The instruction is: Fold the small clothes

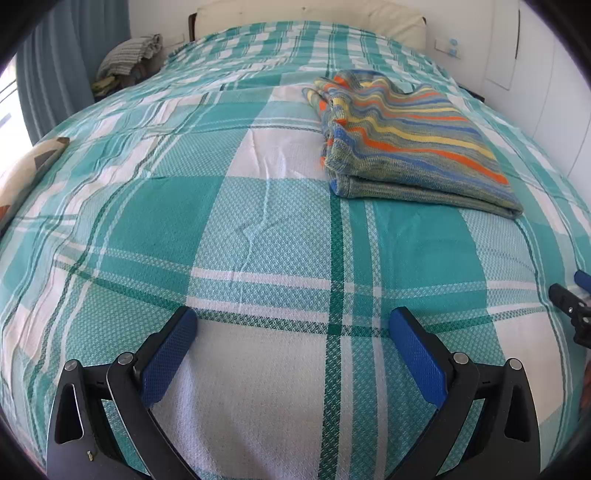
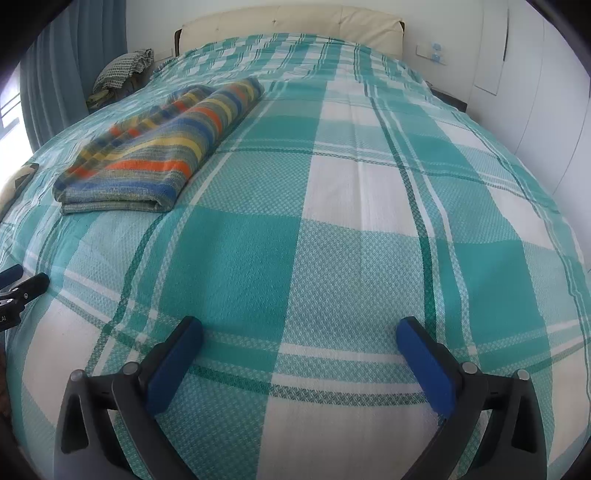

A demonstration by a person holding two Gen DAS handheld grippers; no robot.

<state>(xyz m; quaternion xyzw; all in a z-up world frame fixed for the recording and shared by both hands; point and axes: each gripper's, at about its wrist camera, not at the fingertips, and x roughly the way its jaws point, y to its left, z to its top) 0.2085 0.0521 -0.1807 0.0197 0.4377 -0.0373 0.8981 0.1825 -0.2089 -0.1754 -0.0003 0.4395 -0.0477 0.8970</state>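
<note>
A striped knit garment [image 1: 413, 147] in blue, orange, yellow and grey-green lies folded flat on the teal checked bedspread [image 1: 258, 229]. In the right wrist view the same garment [image 2: 159, 147] sits at the upper left. My left gripper [image 1: 293, 321] stands open over bare bedspread, well short of the garment, with nothing between its blue pads. My right gripper [image 2: 299, 330] is open too, over bare bedspread [image 2: 351, 221] to the right of the garment, and holds nothing. The tip of the right gripper [image 1: 570, 299] shows at the right edge of the left wrist view.
A cream headboard [image 1: 310, 14] stands at the far end of the bed. A heap of cloth [image 1: 129, 59] sits beside the bed at the far left, next to a blue curtain [image 1: 51, 74]. A patterned cushion [image 1: 26, 173] lies at the left edge. White cupboard doors [image 2: 535, 92] line the right.
</note>
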